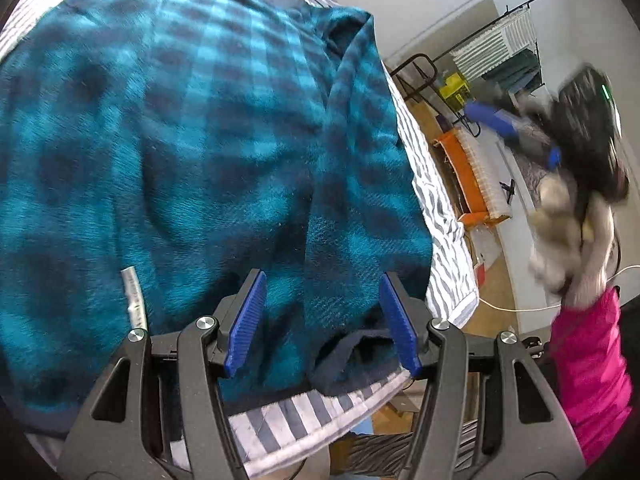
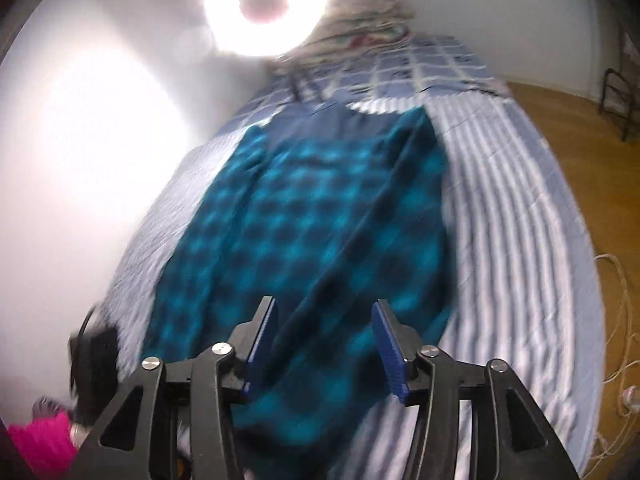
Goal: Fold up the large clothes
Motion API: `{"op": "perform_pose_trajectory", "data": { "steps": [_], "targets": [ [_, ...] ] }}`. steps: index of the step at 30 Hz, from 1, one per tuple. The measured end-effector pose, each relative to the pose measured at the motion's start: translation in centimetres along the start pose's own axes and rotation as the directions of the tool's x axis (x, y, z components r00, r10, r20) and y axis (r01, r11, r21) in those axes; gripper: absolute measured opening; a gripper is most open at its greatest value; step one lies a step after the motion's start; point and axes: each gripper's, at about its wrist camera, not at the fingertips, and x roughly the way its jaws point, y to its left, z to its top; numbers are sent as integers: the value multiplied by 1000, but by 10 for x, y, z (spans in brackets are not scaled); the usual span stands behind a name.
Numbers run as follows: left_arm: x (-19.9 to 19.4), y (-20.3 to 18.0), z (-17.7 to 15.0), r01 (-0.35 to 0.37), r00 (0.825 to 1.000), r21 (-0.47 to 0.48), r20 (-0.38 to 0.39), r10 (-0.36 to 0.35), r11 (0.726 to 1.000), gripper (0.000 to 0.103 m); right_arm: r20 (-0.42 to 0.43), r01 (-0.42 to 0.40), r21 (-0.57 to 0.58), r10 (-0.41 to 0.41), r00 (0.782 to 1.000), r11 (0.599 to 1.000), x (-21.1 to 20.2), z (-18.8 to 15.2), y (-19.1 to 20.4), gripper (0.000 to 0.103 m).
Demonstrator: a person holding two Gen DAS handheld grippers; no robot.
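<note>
The bed, in a grey and white striped cover, is filling most of both views and is serving as the landmark here. At its head end a blue checked sheet is showing, with a bundle of patterned fabric lying on it beneath a glaring round lamp.

The teal and dark blue checked garment is lying spread lengthwise on the bed, reaching from the foot end towards the checked sheet, with one long side folded over its middle. Its dark cuff is hanging at the foot edge of the bed. A pale sewn-in label is sitting near the garment's foot-end hem; whatever is printed on it is too blurred to read.

Beside the bed, a person in a pink top is standing on the wooden floor. An orange rack and a clothes rail are standing farther out from the bed.

The left gripper is hovering over the garment's foot end, its blue pads standing spread, pinching nothing. The right gripper is also hanging above the garment at the foot end, jaws apart and empty; in the left view it is appearing blurred off the bed's side.
</note>
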Motion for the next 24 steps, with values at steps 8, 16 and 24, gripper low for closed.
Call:
{"op": "perform_pose_trajectory", "data": {
  "steps": [8,16,24],
  "targets": [
    [12,-16,-13,23,999,106,38,-27,994,2,25,138,70,-140,990,988,58,98,-43,56],
    [9,-10,-16,28,998,126,60,-36,992,1,-22,260,139,-259,966,956,134,161,-80,44],
    [-2,-14,-19,47,995,147,85,-60,988,0,12,285,94,-287,958,954,144,172,-57,1]
  ]
}}
